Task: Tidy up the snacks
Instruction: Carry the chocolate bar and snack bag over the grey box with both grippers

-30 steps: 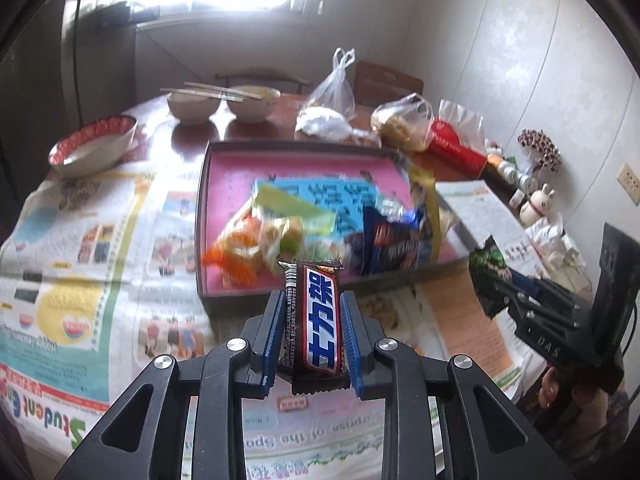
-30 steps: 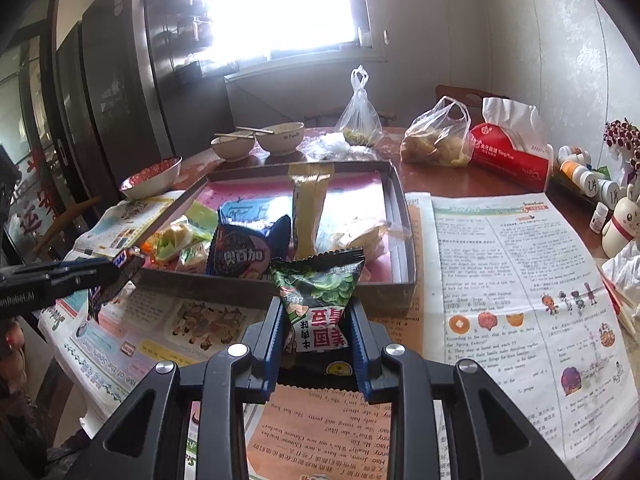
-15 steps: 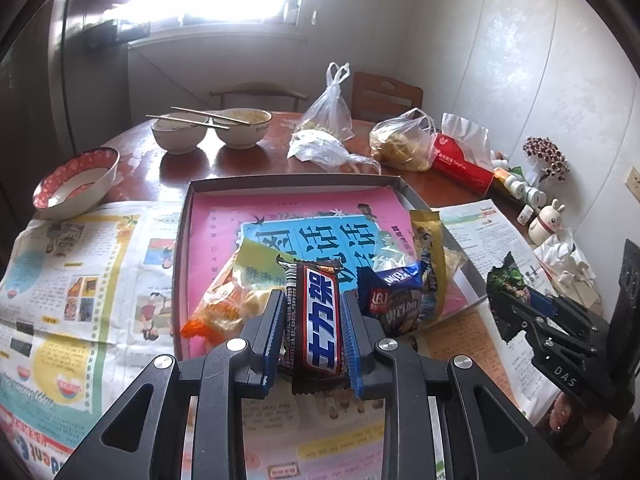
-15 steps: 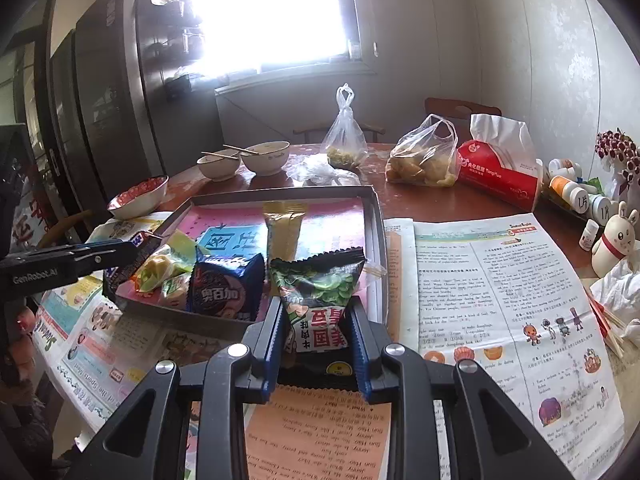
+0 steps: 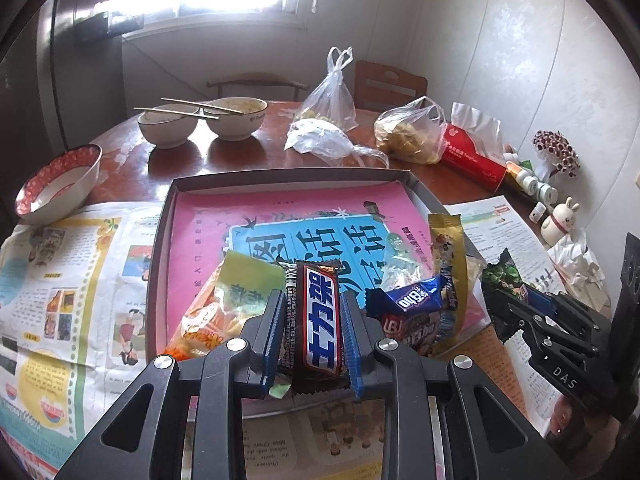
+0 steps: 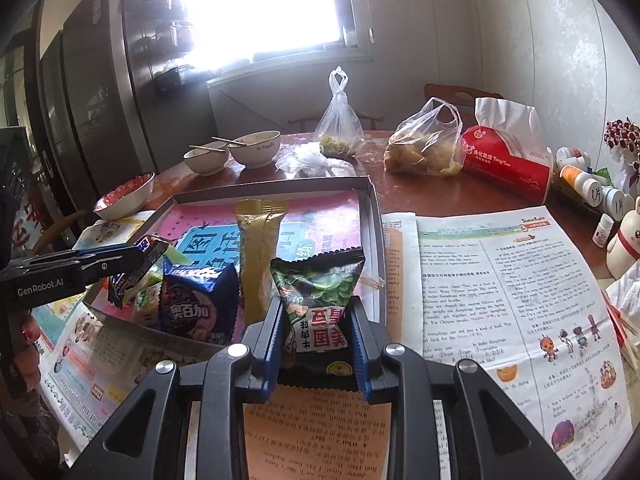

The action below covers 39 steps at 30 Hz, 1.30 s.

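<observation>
Mid-task: the shallow box point(image 5: 168, 216) on the table point(image 5: 224, 160) already holds several snack packs at its near end. Left gripper point(image 5: 312, 328) fingers clamp a chocolate bar point(image 5: 320, 320); right gripper point(image 6: 316, 332) fingers clamp a green pea packet point(image 6: 320, 292); both hover at the box's near edge, not yet dropped in.

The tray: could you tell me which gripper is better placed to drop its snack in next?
Probably left. The left gripper holds its chocolate bar over the tray; the right gripper's green packet hangs nearer the rim.
</observation>
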Available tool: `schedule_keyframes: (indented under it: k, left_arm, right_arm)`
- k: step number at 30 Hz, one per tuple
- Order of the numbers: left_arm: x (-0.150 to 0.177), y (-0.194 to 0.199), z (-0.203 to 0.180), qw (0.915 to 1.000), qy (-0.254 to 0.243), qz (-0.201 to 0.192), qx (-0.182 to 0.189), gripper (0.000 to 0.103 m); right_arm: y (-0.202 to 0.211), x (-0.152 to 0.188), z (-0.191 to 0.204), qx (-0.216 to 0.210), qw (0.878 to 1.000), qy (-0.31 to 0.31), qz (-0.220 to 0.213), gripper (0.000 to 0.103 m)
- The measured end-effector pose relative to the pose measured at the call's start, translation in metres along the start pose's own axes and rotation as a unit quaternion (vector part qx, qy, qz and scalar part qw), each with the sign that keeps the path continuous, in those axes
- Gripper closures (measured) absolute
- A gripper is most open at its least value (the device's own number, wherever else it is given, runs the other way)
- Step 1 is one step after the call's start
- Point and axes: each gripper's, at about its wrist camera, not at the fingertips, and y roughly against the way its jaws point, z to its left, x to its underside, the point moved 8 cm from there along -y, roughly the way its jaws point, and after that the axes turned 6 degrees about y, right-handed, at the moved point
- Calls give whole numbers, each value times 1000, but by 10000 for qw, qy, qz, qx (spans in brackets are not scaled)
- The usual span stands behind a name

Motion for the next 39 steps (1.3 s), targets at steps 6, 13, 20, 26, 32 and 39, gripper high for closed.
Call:
schedule_keyframes:
  k: [6, 13, 20, 26, 32, 39]
  left_arm:
    - [-2, -8, 1, 10000, 11, 52, -30, 74]
    - [-4, -14, 1, 10000, 26, 58, -55, 74]
    - [-3, -15, 1, 10000, 25, 56, -57, 74]
    - [-3, -15, 1, 10000, 32, 51, -61, 74]
    - [-3, -16, 2, 10000, 47, 45, -67, 74]
    - [0, -23, 3, 9999, 68, 134, -68, 74]
  right_arm:
    - [-12, -1, 1, -60, 10000, -4, 60, 72]
    - [-20, -6, 8, -127, 9999, 39, 34, 72]
    - [-27, -10, 19, -210, 9997, 117, 30, 72]
    - [-28, -11, 30, -303, 9993, 217, -2, 72]
    - [-28, -13, 36, -358, 9990, 265, -41, 72]
    - [-31, -11, 31, -380, 9991, 159, -28, 72]
